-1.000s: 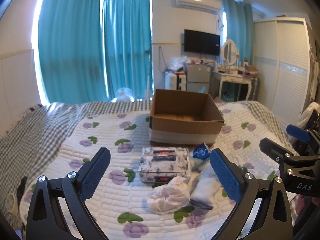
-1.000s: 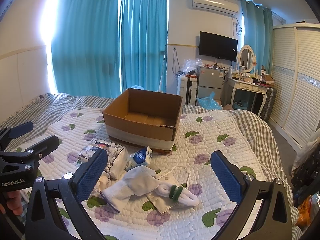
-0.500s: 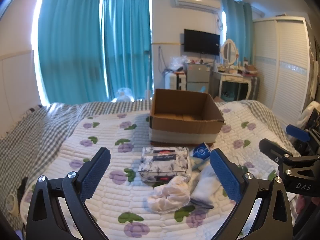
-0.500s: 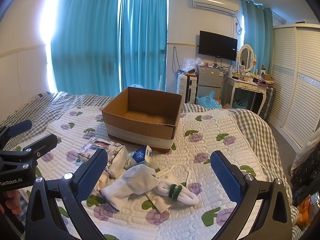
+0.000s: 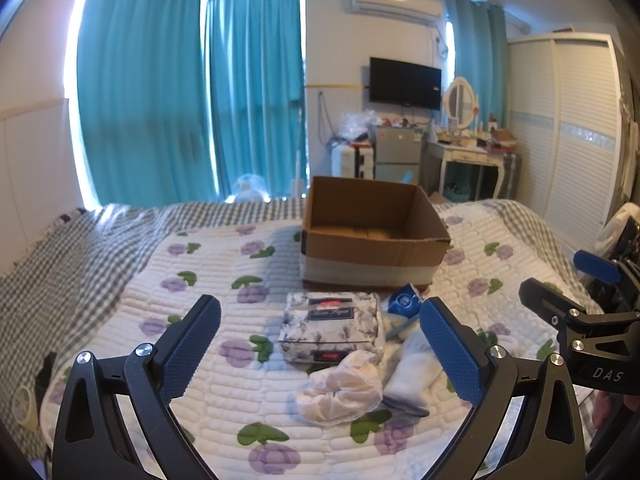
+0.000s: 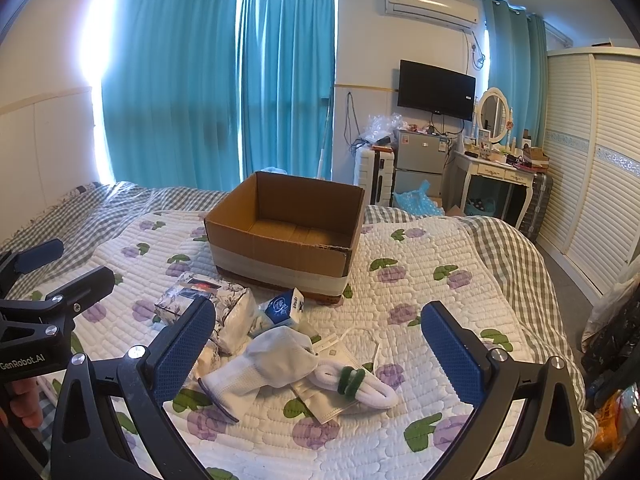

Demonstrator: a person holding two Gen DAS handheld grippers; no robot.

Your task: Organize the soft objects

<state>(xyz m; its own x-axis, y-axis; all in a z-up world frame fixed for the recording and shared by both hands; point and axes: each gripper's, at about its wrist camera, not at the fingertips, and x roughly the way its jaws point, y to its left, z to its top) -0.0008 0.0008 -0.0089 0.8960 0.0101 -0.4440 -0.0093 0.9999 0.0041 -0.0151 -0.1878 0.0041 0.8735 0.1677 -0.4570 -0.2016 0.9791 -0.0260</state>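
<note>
So both grippers, left gripper and right gripper, hover jaws wide apart, empty. Soft pile — sock, tissue pack — sits at six o'clock of the open cardboard box, probably staged for loading.

Your left gripper has black angular arms with silver screws and blue dimpled pads. Your right gripper is built the same. Beside it, white "GenRobot.AI" lettering marks the other's black body, over your bare fingers.
</note>
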